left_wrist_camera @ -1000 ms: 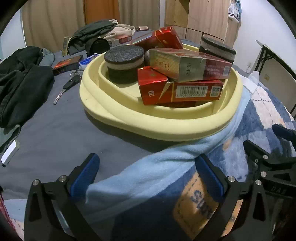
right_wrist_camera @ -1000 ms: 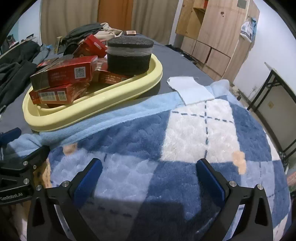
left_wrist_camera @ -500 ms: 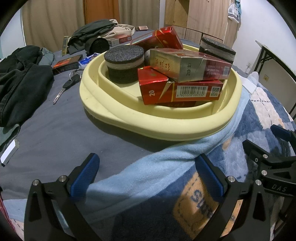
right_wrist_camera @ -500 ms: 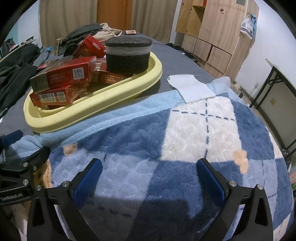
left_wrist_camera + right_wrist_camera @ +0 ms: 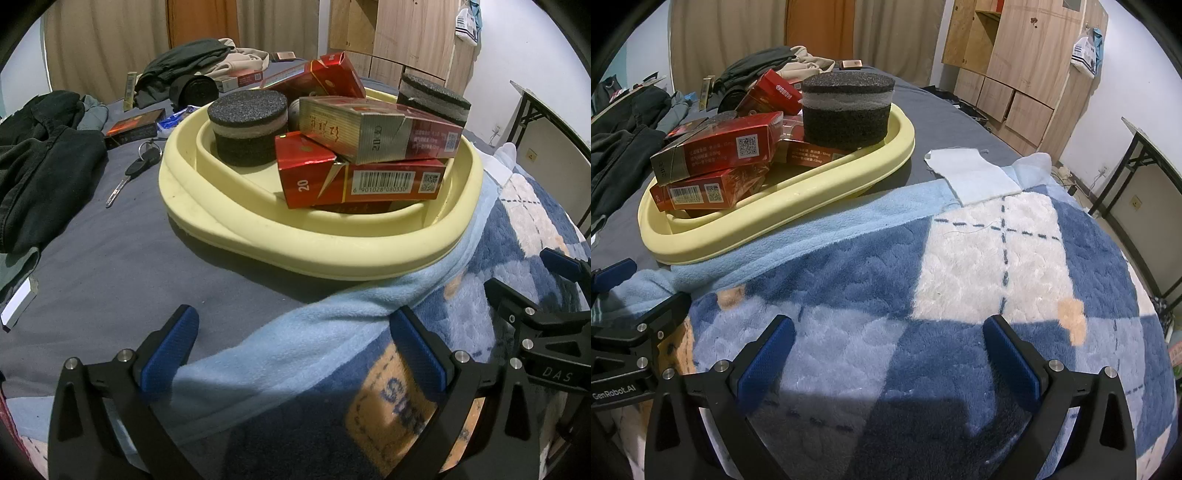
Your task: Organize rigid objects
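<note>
The left gripper [image 5: 291, 347] is hovering low at the frame's bottom, fingers spread and holding nothing, aiming at the yellow tray [image 5: 295, 251] at center. The tray is holding red boxes [image 5: 362, 181] and 2 foam pucks [image 5: 247, 125]. The right gripper [image 5: 886, 354] is idling over the blanket [image 5: 960, 258], fingers spread. Any remaining work is probably squaring the tilted boxes; approach level.

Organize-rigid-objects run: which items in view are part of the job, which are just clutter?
Job:
- yellow tray
- red boxes piled in it
- two round foam pads in it
- both grippers, left and right, open and empty

Clutter:
- dark clothes
- key
- plaid blanket
- white cloth
- wardrobe
</note>
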